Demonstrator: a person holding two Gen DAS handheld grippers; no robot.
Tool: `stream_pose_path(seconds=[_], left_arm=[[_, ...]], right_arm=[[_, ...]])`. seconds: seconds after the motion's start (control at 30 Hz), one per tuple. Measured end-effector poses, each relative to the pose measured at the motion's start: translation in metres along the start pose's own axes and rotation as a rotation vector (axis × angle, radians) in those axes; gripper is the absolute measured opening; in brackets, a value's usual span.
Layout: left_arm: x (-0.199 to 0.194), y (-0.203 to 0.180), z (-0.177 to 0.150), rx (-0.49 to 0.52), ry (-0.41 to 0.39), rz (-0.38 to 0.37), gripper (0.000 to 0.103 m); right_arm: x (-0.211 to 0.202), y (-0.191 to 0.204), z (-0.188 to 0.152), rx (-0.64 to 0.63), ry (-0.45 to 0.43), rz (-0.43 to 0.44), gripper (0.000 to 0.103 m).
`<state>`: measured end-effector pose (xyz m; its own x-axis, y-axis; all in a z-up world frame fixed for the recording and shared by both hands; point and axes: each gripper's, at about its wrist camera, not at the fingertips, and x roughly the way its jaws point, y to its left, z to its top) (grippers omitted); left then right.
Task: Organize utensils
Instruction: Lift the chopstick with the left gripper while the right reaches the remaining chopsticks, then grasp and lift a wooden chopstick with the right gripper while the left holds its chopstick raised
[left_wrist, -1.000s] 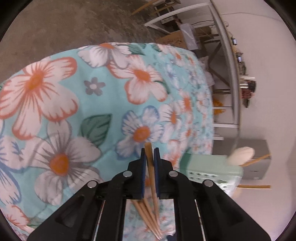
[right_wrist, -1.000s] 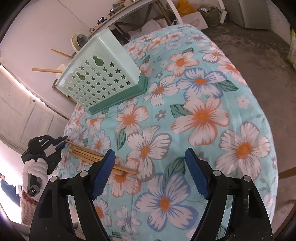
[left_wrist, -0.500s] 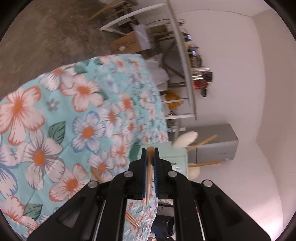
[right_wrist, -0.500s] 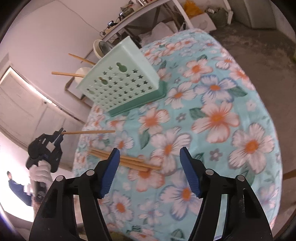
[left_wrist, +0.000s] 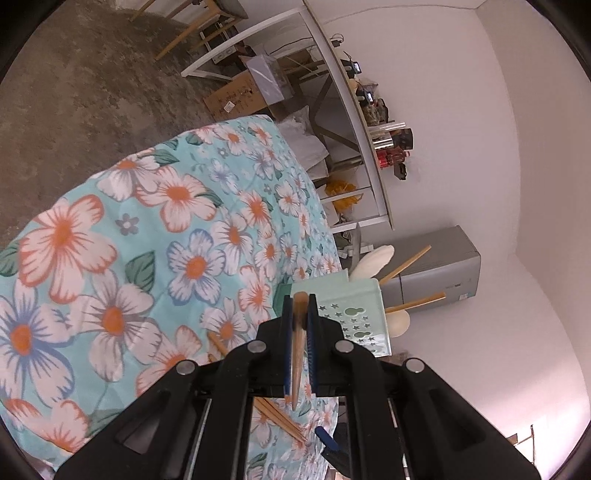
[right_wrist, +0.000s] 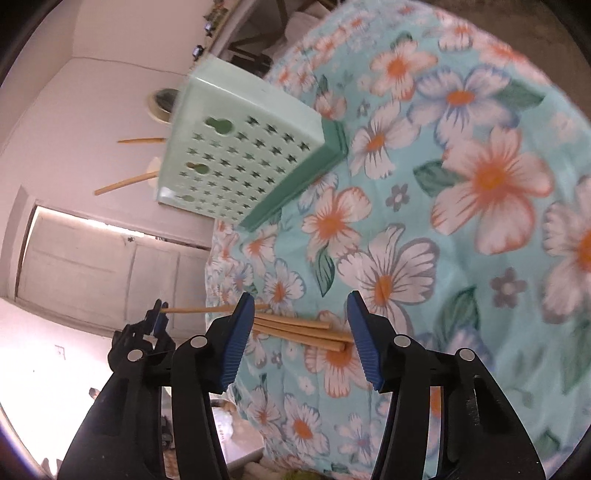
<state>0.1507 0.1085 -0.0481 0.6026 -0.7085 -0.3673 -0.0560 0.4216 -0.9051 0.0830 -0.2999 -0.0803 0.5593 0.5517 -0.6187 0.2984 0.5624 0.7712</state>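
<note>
My left gripper (left_wrist: 300, 300) is shut on one wooden chopstick (left_wrist: 297, 354), held above the floral tablecloth (left_wrist: 110, 236). It also shows in the right wrist view (right_wrist: 159, 320), with the chopstick (right_wrist: 199, 309) sticking out sideways. A mint green utensil holder (right_wrist: 236, 147) with star holes stands on the table; two chopsticks (right_wrist: 125, 184) and a white spoon poke out of it. It also shows in the left wrist view (left_wrist: 354, 314). Several loose chopsticks (right_wrist: 303, 332) lie on the cloth between the fingers of my right gripper (right_wrist: 301, 314), which is open and empty just above them.
The table edge drops to a concrete floor (left_wrist: 74, 92). A white shelf unit (left_wrist: 354, 122) with clutter and a grey cabinet (left_wrist: 436, 266) stand by the wall. A white door (right_wrist: 92, 266) is behind the left gripper.
The left gripper has lifted the chopstick off the pile and turned toward the holder. The right gripper has moved down closer to the loose chopsticks.
</note>
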Motion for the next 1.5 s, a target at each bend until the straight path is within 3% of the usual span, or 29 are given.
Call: stream_pose_path(seconds=[0.1, 0.43, 0.6, 0.73, 0.9, 1.1, 1.2, 1.33, 1.4, 1.5], left_arm=[[-0.002, 0.004, 0.002, -0.006, -0.008, 0.004, 0.006], [0.002, 0.007, 0.004, -0.011, 0.000, 0.010, 0.006], [0.002, 0.009, 0.004, -0.014, -0.005, 0.015, 0.006], [-0.001, 0.008, 0.006, -0.011, -0.016, 0.019, 0.006], [-0.009, 0.007, 0.008, -0.007, -0.032, 0.021, 0.006], [-0.011, 0.007, 0.010, -0.011, -0.047, 0.021, 0.006], [-0.009, 0.009, 0.010, -0.017, -0.045, 0.021, 0.006], [-0.009, 0.009, 0.010, -0.017, -0.043, 0.023, 0.006], [-0.009, 0.009, 0.009, -0.017, -0.047, 0.022, 0.006], [-0.011, 0.010, 0.009, -0.015, -0.056, 0.021, 0.006]], right_arm=[[0.018, -0.006, -0.002, 0.033, 0.050, -0.032, 0.050], [0.031, 0.000, -0.005, 0.043, 0.095, -0.027, 0.050], [0.041, 0.003, -0.003, 0.054, 0.111, -0.018, 0.038], [0.043, 0.006, -0.002, 0.087, 0.134, 0.048, 0.030], [0.051, 0.022, -0.004, 0.072, 0.163, 0.106, 0.029], [0.067, 0.032, -0.031, 0.030, 0.292, 0.140, 0.029], [0.085, 0.035, -0.054, 0.014, 0.373, 0.131, 0.029], [0.092, 0.042, -0.067, -0.031, 0.416, 0.118, 0.029], [0.090, 0.052, -0.066, -0.086, 0.402, 0.089, 0.029], [0.084, 0.073, -0.064, -0.243, 0.334, -0.022, 0.029]])
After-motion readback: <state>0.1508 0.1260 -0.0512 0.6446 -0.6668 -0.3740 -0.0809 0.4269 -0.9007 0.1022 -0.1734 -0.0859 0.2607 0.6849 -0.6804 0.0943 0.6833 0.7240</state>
